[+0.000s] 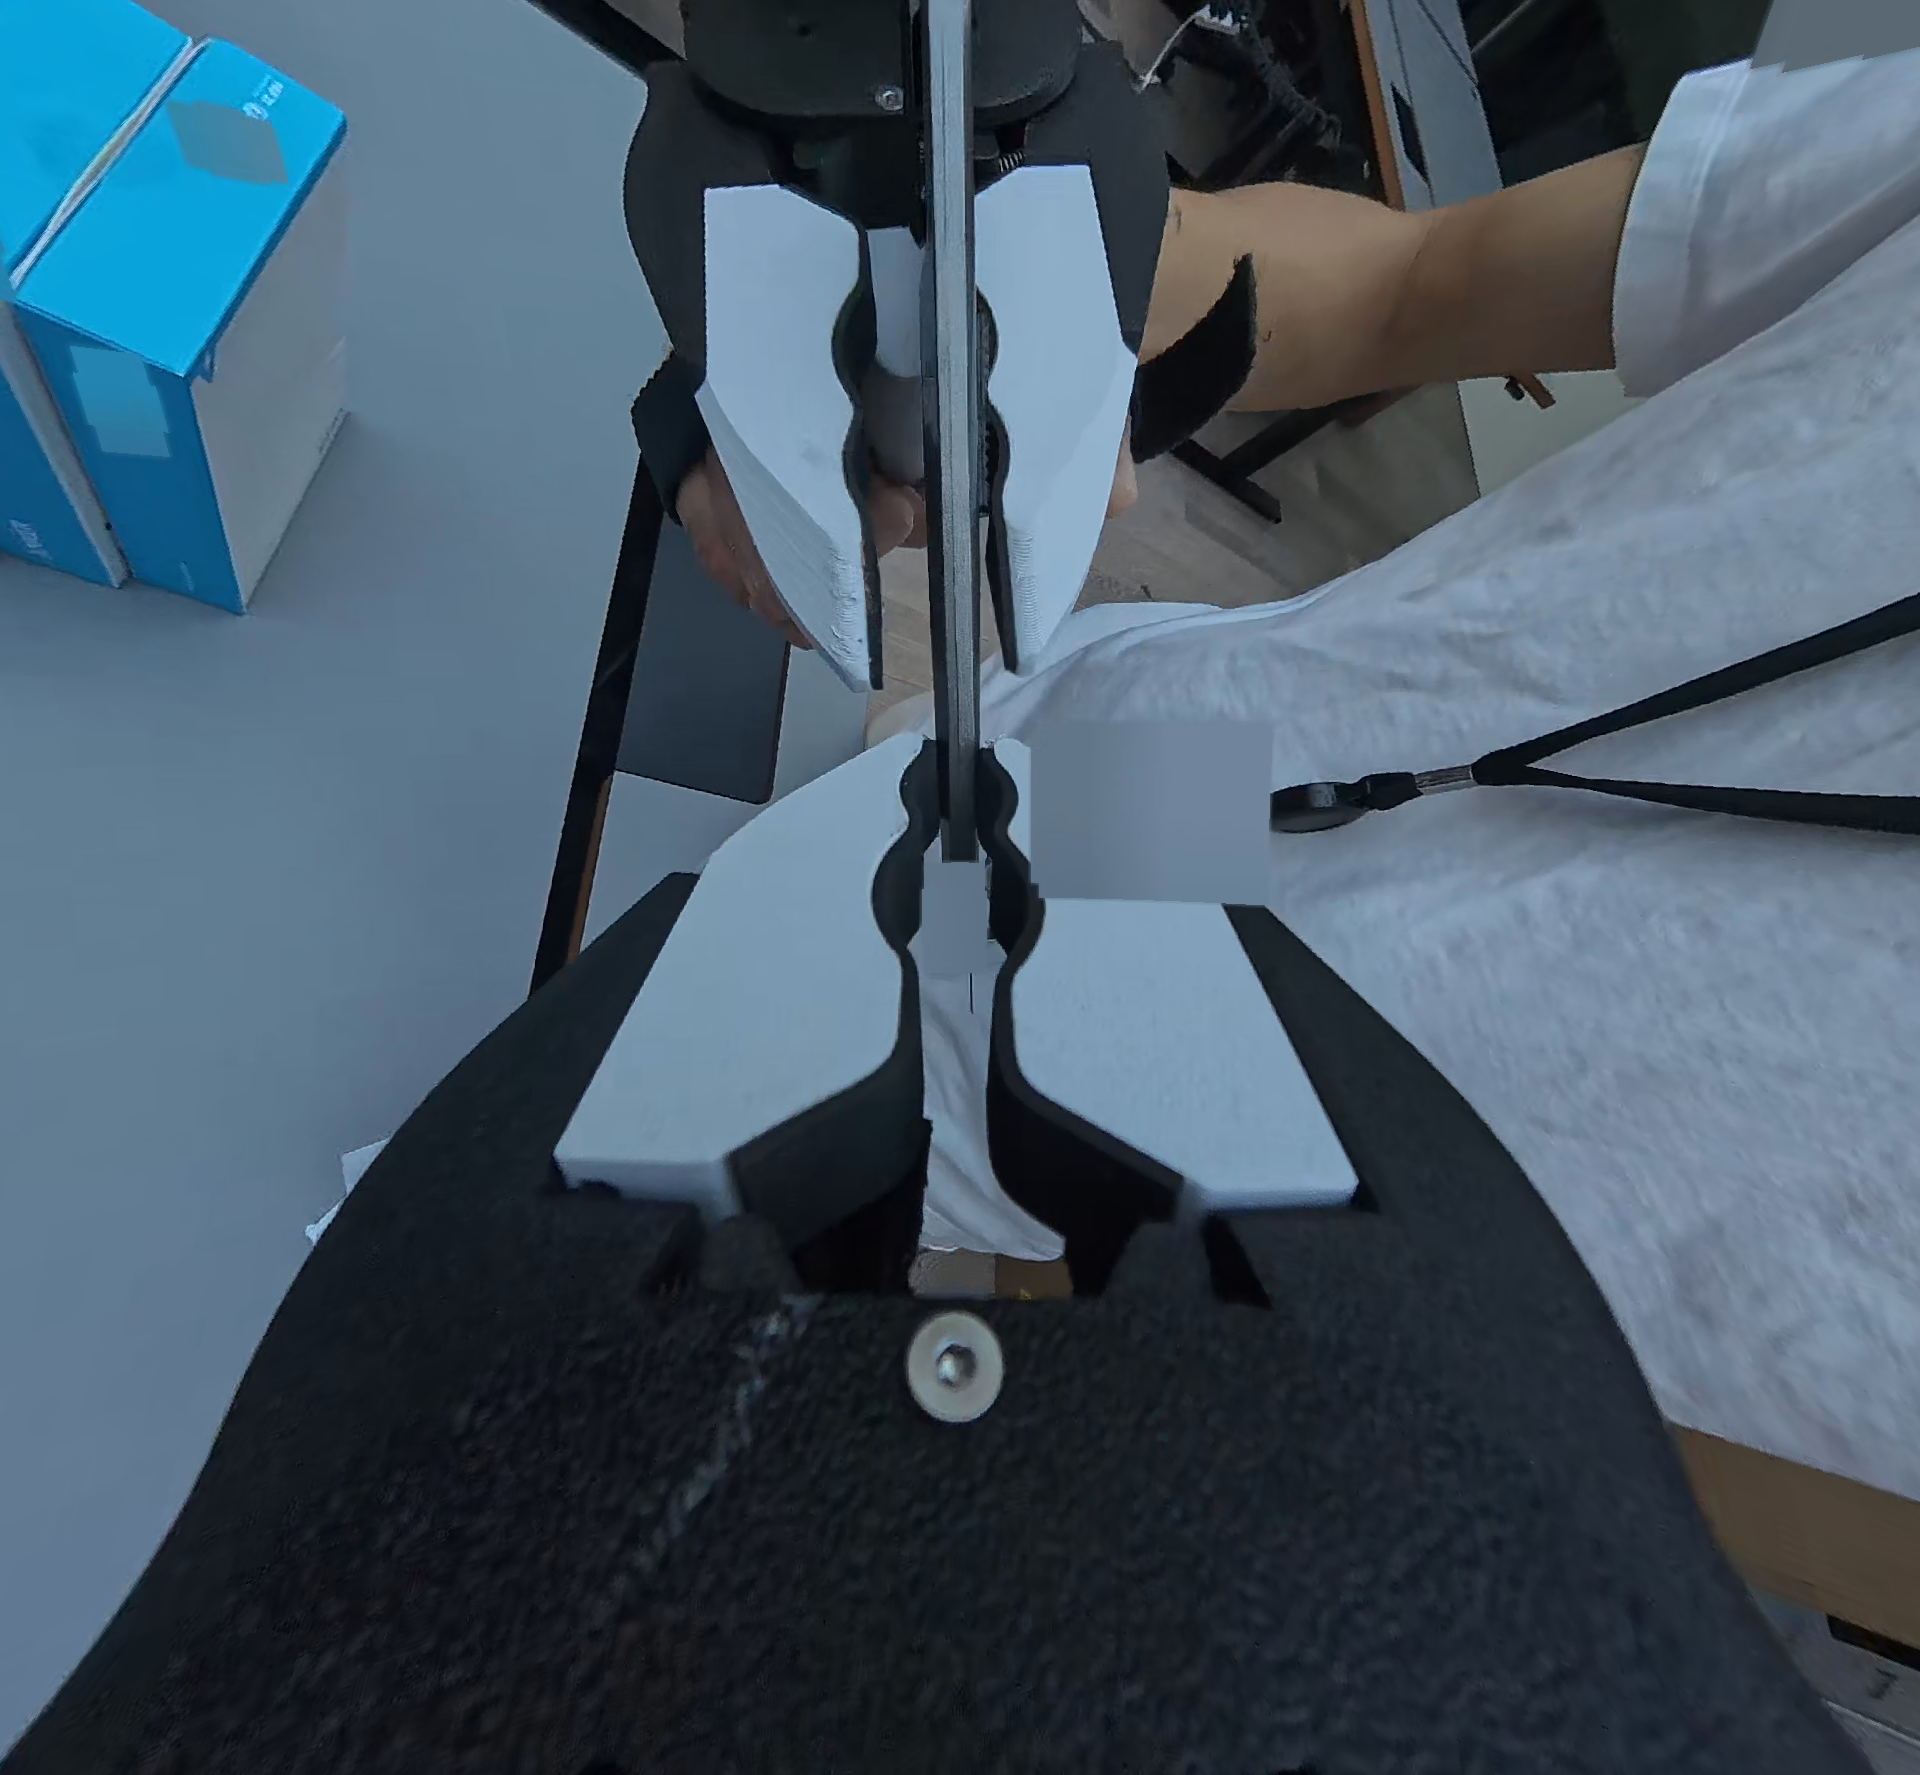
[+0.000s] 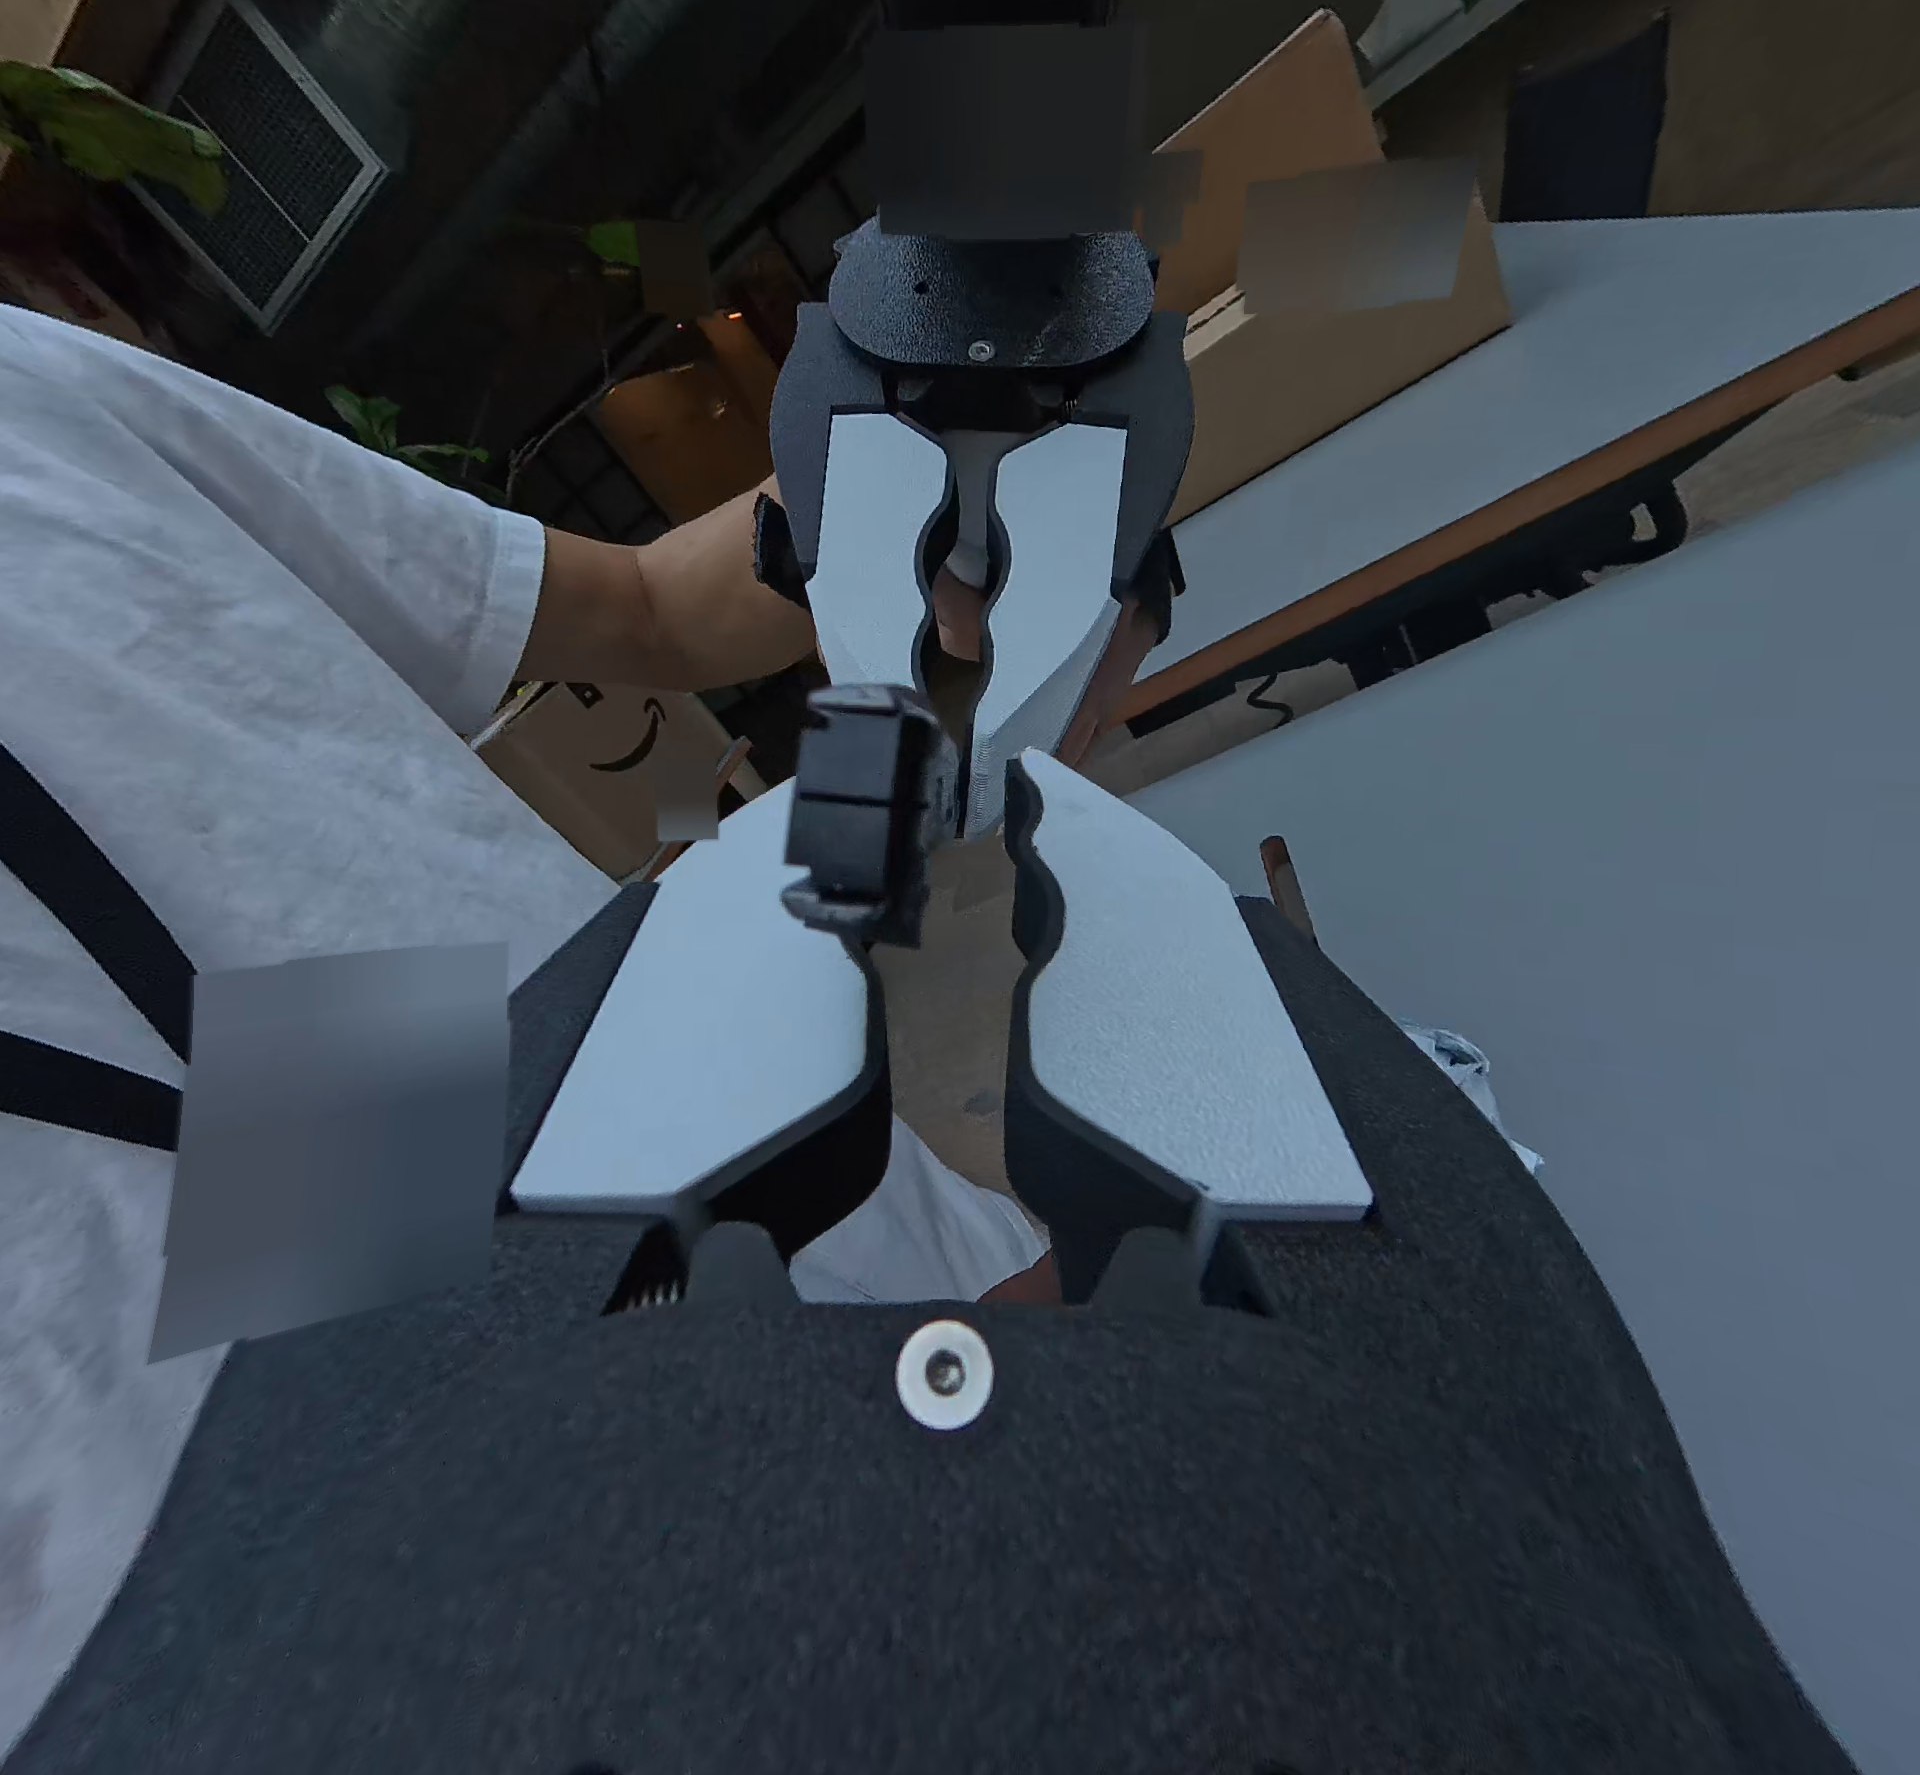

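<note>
Two hand-held grippers meet nose to nose over the edge of a grey table [image 1: 312, 894], a dark flat bar [image 1: 951, 375] running between them. The left gripper [image 1: 958, 769] has its white-faced fingers pinched together on the near end of the bar. The right gripper [image 1: 940, 665], pointing back toward it, has its fingers spread to either side of the bar, with a gap showing on one side. The person's right forearm [image 1: 1403, 302] reaches in level from a white sleeve, the hand [image 1: 748, 541] wrapped round the handle behind the fingers. From the right wrist view, the right gripper [image 2: 925, 790] stands parted, the bar [image 2: 862, 821] seen end-on just beside one of its fingers. Two blue boxes [image 1: 177, 271] sit on the table, and a black lanyard [image 1: 1662, 717] lies across the person's white shirt [image 1: 1558, 998]
</note>
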`<state>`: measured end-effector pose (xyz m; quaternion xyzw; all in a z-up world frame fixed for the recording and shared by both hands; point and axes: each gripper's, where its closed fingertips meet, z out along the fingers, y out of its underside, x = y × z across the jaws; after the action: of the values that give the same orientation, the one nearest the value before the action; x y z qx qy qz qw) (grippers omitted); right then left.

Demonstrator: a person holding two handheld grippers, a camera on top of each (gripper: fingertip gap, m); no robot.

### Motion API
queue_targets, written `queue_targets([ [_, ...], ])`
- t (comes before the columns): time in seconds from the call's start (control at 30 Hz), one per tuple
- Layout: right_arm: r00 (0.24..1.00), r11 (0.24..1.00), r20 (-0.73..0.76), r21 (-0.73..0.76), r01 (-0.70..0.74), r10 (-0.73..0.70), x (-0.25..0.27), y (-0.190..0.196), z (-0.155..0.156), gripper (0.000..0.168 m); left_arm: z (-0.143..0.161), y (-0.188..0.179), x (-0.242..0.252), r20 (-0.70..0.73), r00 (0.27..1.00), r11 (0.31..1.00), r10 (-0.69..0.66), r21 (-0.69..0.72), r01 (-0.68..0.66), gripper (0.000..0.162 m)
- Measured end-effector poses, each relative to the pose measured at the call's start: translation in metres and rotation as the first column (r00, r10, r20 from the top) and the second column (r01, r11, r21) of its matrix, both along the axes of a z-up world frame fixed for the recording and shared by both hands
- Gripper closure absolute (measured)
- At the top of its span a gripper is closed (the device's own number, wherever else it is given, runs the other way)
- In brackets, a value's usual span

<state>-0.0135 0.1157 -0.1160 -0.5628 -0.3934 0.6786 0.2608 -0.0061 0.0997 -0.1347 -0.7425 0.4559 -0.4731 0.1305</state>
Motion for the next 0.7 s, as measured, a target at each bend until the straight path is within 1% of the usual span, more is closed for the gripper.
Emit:
queue_targets([
  [0.03,1.000,1.000,0.007,0.017,-0.004,0.004,-0.001,-0.001,0.000,0.153,0.000,0.000,0.000,0.000,1.000,1.000,-0.002,0.006,0.002,0.156],
  [0.1,1.000,0.999,0.020,0.031,-0.016,0.016,-0.002,-0.005,-0.001,0.152,0.003,0.000,0.002,0.014,1.000,1.000,-0.010,0.007,0.010,0.156],
  [0.2,0.999,0.999,0.029,0.048,-0.016,0.015,-0.003,-0.007,-0.002,0.160,0.000,-0.001,0.002,-0.023,1.000,0.999,-0.018,0.027,0.019,0.156],
  [0.33,0.999,0.997,0.051,0.071,-0.010,0.007,-0.003,-0.009,-0.007,0.161,-0.005,-0.003,0.001,-0.060,0.997,0.999,-0.041,0.030,0.043,0.156],
  [0.37,0.999,0.997,0.051,0.083,-0.003,-0.001,-0.003,-0.008,-0.008,0.161,-0.006,-0.002,0.002,-0.068,0.997,0.998,-0.038,0.047,0.041,0.155],
  [0.43,0.998,0.993,0.033,0.104,0.051,-0.054,-0.002,-0.002,-0.008,0.162,-0.005,0.006,0.003,-0.061,0.998,0.995,0.009,0.100,-0.003,0.156],
  [0.47,0.997,0.992,0.009,0.093,0.081,-0.082,-0.001,0.002,-0.005,0.162,-0.001,0.008,0.003,-0.035,0.999,0.995,0.035,0.094,-0.032,0.152],
  [0.57,0.986,0.984,-0.035,0.068,0.164,-0.162,0.003,0.014,0.001,0.162,0.002,0.011,-0.004,-0.016,0.996,0.994,0.087,0.064,-0.085,0.131],
  [0.6,0.984,0.983,-0.044,0.059,0.176,-0.174,0.004,0.016,0.002,0.162,0.002,0.014,-0.005,-0.010,0.995,0.992,0.103,0.070,-0.102,0.129],
  [0.63,0.981,0.981,-0.056,0.045,0.189,-0.187,0.005,0.018,0.004,0.162,0.002,0.016,-0.005,0.003,0.993,0.990,0.119,0.071,-0.119,0.132],
  [0.67,0.978,0.980,-0.069,0.032,0.198,-0.195,0.006,0.019,0.006,0.162,0.004,0.017,-0.005,0.016,0.992,0.990,0.125,0.067,-0.126,0.144],
  [0.7,0.976,0.978,-0.080,0.023,0.207,-0.205,0.006,0.020,0.007,0.162,0.004,0.018,-0.006,0.021,0.991,0.989,0.132,0.065,-0.134,0.152],
])
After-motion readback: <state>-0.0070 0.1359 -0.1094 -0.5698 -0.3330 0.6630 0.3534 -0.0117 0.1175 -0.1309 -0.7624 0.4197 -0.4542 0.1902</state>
